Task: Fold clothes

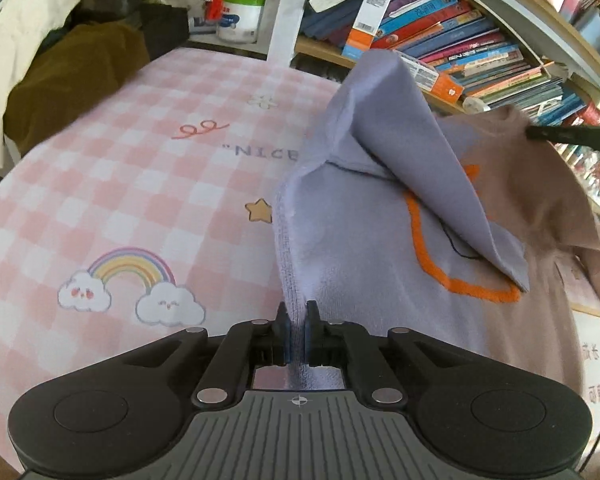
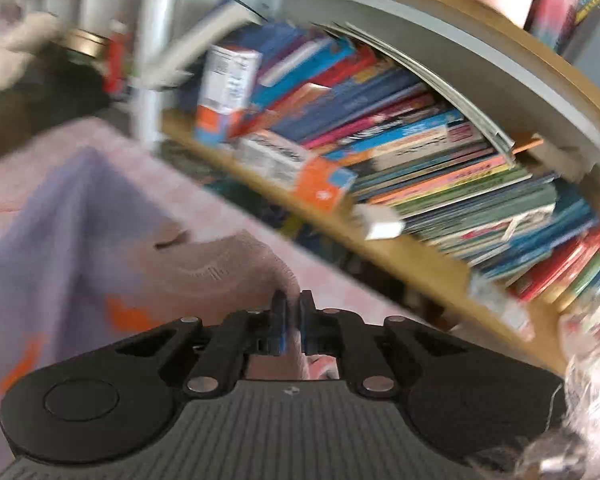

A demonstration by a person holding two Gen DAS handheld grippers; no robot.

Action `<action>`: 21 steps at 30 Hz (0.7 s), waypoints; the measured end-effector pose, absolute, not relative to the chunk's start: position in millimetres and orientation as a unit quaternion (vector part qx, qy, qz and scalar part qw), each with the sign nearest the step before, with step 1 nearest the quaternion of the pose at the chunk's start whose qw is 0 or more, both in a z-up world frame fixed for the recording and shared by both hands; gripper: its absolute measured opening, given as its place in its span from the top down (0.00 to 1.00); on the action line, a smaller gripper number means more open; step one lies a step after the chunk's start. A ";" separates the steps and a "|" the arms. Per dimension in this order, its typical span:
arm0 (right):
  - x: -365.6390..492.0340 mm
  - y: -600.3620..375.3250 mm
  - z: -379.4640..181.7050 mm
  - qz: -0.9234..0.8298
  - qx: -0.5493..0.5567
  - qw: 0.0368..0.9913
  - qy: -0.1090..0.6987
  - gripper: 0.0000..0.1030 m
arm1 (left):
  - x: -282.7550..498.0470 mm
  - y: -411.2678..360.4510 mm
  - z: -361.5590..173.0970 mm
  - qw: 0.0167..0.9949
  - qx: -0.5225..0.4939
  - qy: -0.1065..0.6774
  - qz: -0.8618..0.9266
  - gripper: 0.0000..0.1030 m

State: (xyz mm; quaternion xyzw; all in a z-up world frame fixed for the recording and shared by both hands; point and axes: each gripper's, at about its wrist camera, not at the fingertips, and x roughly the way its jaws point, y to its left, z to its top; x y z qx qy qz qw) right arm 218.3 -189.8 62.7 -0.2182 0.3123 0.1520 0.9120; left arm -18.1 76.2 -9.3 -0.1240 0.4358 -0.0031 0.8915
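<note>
Left gripper point(image 1: 297, 312), lower centre of its own view: jaws pressed together on the ribbed edge of a lavender garment point(image 1: 364, 248), cloth pinched between the blue pads.

Right gripper point(image 2: 293, 305), lower centre of its own view: jaws pressed together on a beige ribbed edge of the same garment point(image 2: 236, 268); picture blurred. Its dark finger also shows at the right edge of the left view point(image 1: 568, 134), gripping the beige part.

Garment: lavender body with an orange stitched outline point(image 1: 452, 276), beige section toward the right of the left view. Held up between both grippers, with one lavender flap folded over and peaking at upper centre-right. Lower part hangs over the bedsheet.

Bedsheet point(image 1: 132, 168): pink and white check, printed with a rainbow and clouds point(image 1: 128, 284), a star point(image 1: 259, 210) and the word "NICE"; fills the left half of the left view.

Bookshelf point(image 2: 420, 168): wooden, packed with leaning books, upper right in both views.

Pile of clothes point(image 1: 60, 56): white and olive, upper left of the left view.

White tub point(image 1: 242, 16): green lid, top centre of the left view.
</note>
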 end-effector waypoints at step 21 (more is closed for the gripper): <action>48.5 -353.7 14.3 0.068 -0.047 0.912 0.402 0.48 | -4.2 84.9 -19.7 0.884 -0.123 0.452 -0.006 0.95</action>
